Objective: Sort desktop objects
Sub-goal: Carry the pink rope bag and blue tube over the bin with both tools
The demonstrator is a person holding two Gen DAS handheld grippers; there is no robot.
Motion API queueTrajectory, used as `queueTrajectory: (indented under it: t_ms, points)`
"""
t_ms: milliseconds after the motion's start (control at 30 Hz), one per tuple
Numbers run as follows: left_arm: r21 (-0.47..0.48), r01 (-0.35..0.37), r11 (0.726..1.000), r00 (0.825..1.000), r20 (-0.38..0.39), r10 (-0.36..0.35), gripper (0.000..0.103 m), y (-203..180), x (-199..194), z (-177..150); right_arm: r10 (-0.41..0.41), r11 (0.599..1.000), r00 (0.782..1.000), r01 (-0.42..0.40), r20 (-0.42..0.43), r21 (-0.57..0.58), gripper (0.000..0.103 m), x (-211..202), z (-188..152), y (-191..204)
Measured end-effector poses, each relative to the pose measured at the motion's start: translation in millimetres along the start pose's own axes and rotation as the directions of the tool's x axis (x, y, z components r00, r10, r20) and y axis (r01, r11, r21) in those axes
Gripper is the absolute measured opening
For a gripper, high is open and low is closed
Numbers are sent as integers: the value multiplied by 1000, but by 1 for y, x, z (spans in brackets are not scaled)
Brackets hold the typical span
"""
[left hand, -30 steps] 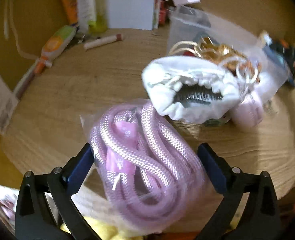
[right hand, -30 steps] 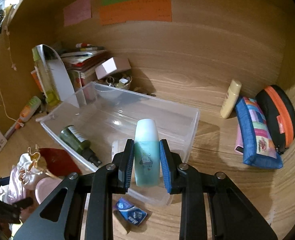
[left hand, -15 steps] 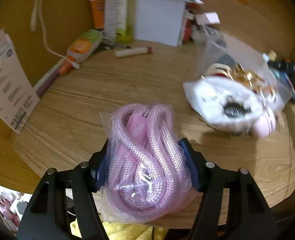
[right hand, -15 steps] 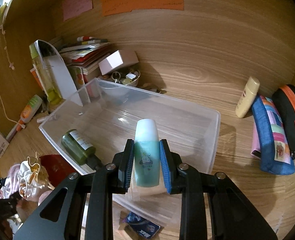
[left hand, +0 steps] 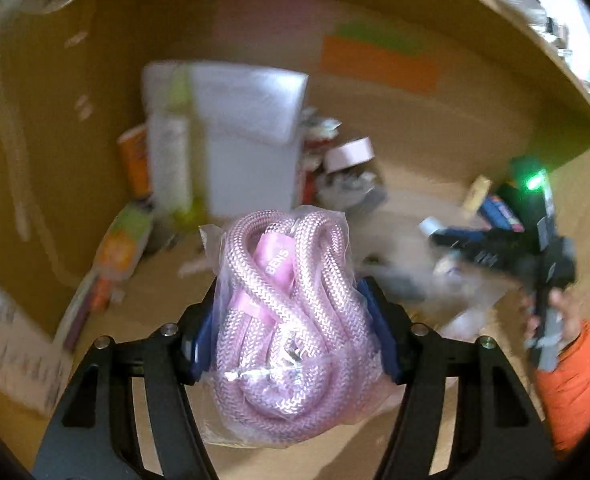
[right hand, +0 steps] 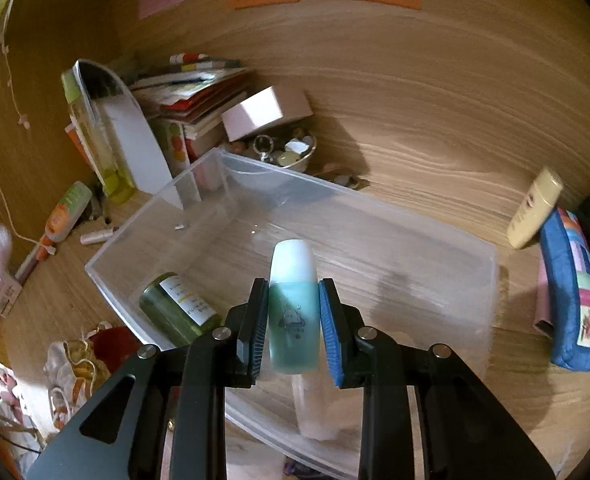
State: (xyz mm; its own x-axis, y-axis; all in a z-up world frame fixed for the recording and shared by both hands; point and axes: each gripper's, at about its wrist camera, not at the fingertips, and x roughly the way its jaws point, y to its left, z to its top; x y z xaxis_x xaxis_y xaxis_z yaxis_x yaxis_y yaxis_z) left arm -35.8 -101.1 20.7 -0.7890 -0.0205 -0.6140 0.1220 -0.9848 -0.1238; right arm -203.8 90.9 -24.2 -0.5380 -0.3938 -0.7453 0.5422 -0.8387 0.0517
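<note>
Pink rope bag (left hand: pixel 287 320) clamped, teal bottle (right hand: pixel 293 308) clamped

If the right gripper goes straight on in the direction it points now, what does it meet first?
Most likely the floor of the clear plastic bin: the right gripper, shut on the teal bottle, points down into its bare middle, beside the green bottle. Depth is uncertain.

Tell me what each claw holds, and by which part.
Left claw: bagged pink rope, pinched across its sides. Right claw: teal bottle, gripped around its lower body.
</note>
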Motion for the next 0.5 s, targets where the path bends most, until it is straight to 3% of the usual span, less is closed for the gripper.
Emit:
queueTrajectory:
  t_ms: [100, 233, 500]
  points:
    - [51, 32, 998, 999, 1, -32, 64, -16, 15, 21, -12, 1000, 1000, 11, -22, -20, 23, 9, 1, 6]
    - [102, 85, 991, 995, -57, -80, 64, -35, 48, 37, -37, 998, 998, 33, -55, -62, 23, 20, 1, 13]
    - [132, 175, 976, 967, -212, -144, 64, -60, 122, 54, -75, 990, 995, 66, -68, -127, 23, 25, 1, 17]
